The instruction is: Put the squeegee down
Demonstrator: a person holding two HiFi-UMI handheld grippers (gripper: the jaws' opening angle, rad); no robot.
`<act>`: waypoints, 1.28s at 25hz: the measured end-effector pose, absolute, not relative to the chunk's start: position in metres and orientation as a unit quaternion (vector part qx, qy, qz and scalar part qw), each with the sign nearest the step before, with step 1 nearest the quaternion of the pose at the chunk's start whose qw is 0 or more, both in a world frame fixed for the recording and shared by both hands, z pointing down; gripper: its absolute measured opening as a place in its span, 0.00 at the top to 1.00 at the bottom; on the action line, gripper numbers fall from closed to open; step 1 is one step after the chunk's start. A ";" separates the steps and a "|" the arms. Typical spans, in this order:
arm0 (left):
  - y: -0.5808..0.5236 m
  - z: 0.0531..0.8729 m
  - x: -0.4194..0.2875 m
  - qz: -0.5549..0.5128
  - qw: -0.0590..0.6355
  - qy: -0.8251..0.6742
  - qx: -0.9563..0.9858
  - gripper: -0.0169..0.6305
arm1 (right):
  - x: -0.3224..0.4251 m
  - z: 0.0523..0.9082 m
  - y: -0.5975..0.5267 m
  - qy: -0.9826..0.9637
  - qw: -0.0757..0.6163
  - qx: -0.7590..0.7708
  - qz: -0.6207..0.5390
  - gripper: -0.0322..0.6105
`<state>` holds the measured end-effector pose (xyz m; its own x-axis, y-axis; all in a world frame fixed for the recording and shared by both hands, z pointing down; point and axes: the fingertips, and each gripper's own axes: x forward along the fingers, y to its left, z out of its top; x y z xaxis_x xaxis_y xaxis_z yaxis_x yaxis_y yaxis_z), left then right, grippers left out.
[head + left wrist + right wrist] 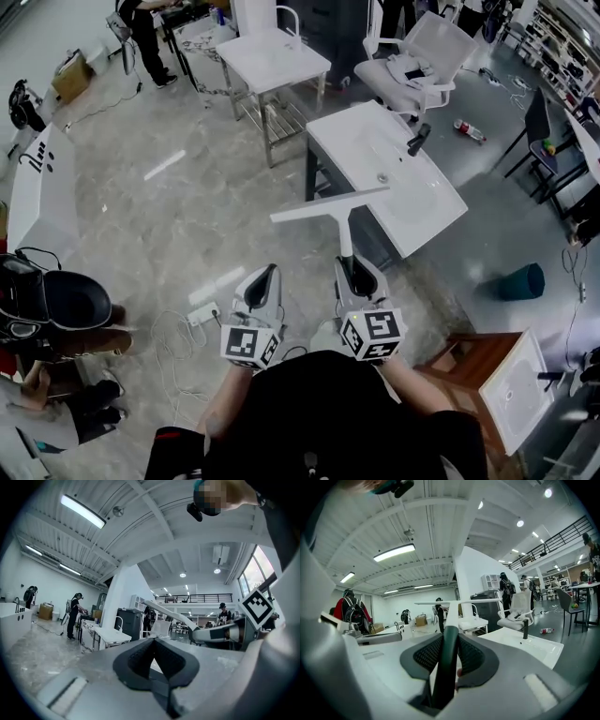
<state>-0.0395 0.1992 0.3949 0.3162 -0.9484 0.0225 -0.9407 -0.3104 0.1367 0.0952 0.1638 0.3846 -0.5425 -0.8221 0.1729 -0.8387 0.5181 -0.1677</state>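
Observation:
The squeegee [330,205] has a long white blade and a dark handle. My right gripper [355,269] is shut on that handle, blade held out ahead, over the floor just short of the white sink counter [427,217]. In the right gripper view the handle [448,644] runs up between the black pads to the blade [459,603]. My left gripper [268,278] is beside it on the left, shut with nothing in it. The left gripper view shows its pads meeting at the tips [153,640], with the squeegee [169,613] off to the right.
The counter carries a black faucet [418,139]. Behind it stand a white table [272,56] and a white chair [422,56]. A teal bin [521,281] and a wooden stand [473,361] are at right. A power strip and cables [202,314] lie on the floor; a black chair [66,300] is at left.

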 end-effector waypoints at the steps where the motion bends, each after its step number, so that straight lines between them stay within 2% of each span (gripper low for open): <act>1: 0.191 0.394 -0.035 -0.032 0.061 -0.588 0.806 0.98 | 0.100 0.384 0.155 -0.873 0.037 0.473 0.114 0.80; 11: 0.136 0.391 0.009 -0.041 0.048 -0.618 0.784 0.98 | 0.142 0.388 0.092 -0.887 0.038 0.446 0.114 0.80; 32: 0.043 0.413 0.011 -0.041 0.071 -0.616 0.784 0.98 | 0.156 0.409 0.007 -0.881 0.057 0.453 0.123 0.80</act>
